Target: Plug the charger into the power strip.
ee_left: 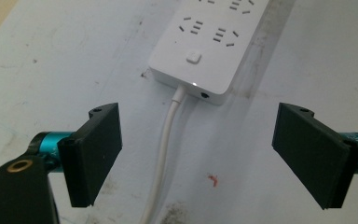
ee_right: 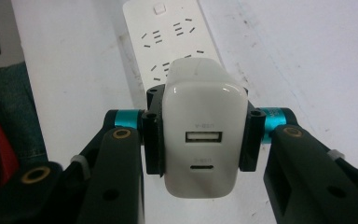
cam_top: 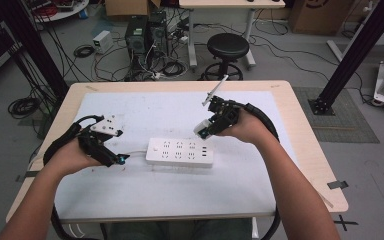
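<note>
White charger brick (ee_right: 200,140) sat clamped in the right gripper (cam_top: 211,126), held just over the power strip (cam_top: 180,151) lying mid-table. Left gripper (ee_left: 200,149) hung wide open, holding nothing, straddling the cord (ee_left: 165,154). Risk as I saw it – with nothing pinning the strip, it could skid and the prongs miss.

Our forearms are bare, with no sleeves reaching them. Each hand carries a black gripper. The left gripper (ee_left: 200,156) has two flat, rectangular black jaws, each with a small screw at its top corner, set on teal metal collars; a brass-ringed hole sits in the black frame below. The right gripper (ee_right: 200,140) has the same teal collars, one bearing small print too fine to read, and brass-ringed holes in its black arms. A thick black cable (cam_top: 266,122) trails from it, and a grey three-cornered plate (cam_top: 107,124) tops the left one.
</note>
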Demonstrator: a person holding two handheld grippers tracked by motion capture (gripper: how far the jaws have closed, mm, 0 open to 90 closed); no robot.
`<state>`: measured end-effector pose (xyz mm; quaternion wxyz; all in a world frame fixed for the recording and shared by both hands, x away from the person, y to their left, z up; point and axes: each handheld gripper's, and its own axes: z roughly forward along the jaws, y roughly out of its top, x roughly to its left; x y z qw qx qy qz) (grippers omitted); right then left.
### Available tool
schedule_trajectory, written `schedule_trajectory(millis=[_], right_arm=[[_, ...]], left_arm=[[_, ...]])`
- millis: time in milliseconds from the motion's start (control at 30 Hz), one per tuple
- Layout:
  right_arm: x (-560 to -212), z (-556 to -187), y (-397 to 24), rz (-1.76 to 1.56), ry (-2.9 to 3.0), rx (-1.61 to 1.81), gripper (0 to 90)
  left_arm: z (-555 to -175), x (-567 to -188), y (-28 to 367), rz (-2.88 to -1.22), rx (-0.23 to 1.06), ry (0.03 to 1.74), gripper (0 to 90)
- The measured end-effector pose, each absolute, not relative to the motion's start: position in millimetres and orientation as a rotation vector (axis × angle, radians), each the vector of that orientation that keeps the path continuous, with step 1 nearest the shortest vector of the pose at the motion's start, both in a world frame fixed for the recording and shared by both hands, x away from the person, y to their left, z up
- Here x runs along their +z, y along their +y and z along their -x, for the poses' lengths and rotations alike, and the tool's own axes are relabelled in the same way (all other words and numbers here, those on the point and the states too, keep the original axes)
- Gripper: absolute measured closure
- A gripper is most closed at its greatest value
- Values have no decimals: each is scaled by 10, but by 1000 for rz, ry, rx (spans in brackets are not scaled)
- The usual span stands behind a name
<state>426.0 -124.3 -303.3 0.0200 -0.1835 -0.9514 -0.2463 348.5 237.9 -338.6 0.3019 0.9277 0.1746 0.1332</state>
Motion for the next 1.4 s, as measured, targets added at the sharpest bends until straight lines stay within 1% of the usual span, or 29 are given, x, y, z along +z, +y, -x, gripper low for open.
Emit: schedule_trajectory(millis=[33, 100, 300, 367, 400, 633, 667, 967, 1167, 1400], right_arm=[[-3033, -4260, -1243, 569, -2952, -764, 630], [-3105, -4333, -1123, 496, -2958, -687, 631], [-3162, -4367, -1054, 416, -2985, -627, 630], [-3205, -4383, -990, 379, -3012, -564, 631], [-3280, -4408, -883, 314, -3041, -492, 631], [-3342, -4432, -794, 259, -3065, -408, 631], [-3410, -4459, -701, 200, -3082, -338, 631], [-3503, -4501, -535, 146, -3111, -178, 631], [-3546, -4504, -507, 148, -3117, -130, 631], [-3563, -4420, -415, 76, -3171, -67, 633]], left_arm=[[-3484, -3396, 2372, -2481, 347, 452, 158], [-3478, -3410, 2361, -2470, 347, 459, 158], [-3480, -3423, 2352, -2473, 351, 458, 158], [-3479, -3430, 2352, -2474, 359, 461, 158], [-3480, -3442, 2350, -2475, 354, 457, 158], [-3467, -3475, 2347, -2465, 351, 462, 158], [-3461, -3488, 2352, -2465, 353, 459, 158], [-3441, -3511, 2374, -2447, 345, 456, 158], [-3434, -3502, 2379, -2444, 349, 447, 158], [-3427, -3513, 2337, -2447, 346, 437, 158]])
